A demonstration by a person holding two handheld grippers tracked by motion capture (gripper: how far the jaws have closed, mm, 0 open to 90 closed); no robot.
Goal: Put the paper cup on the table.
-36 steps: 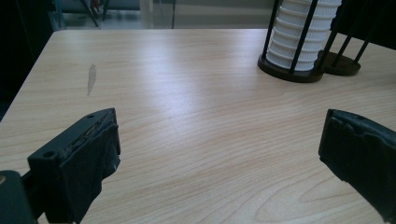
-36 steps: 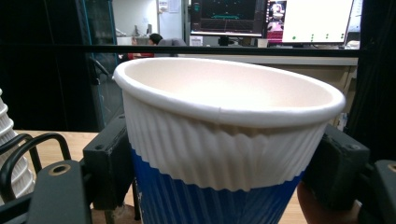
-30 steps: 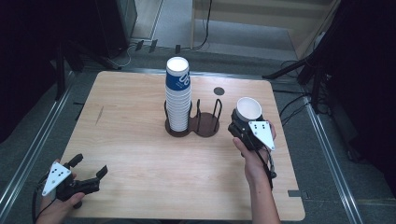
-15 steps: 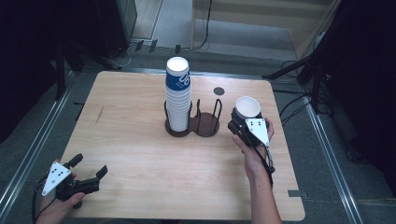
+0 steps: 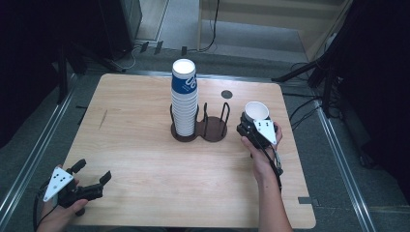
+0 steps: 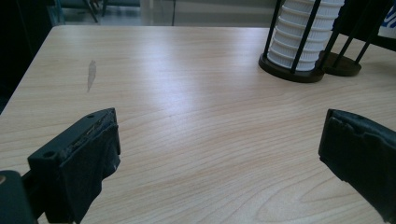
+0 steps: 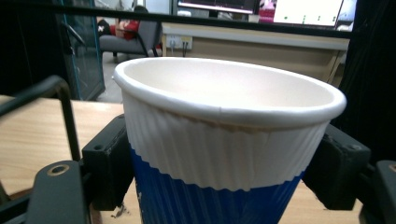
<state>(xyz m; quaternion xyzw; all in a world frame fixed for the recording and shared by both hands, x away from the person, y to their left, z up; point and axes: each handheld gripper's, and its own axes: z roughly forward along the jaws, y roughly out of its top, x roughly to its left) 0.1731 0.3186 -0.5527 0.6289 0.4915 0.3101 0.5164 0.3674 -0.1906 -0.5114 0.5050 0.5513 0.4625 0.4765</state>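
Cup (image 7: 224,140) clamped upright between our right gripper (image 5: 255,126) jaws, beside the rack (image 5: 212,130) holding the stack (image 5: 184,104); left gripper (image 5: 92,183) jaws gape wide, idle over bare desk (image 6: 196,121).

Cup (image 5: 256,112) right of stack (image 5: 184,99) (in holder (image 5: 198,133)).

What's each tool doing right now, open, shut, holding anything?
Left tool: open, nothing between the jaws, low over the table.
Right tool: shut on the paper cup, upright.
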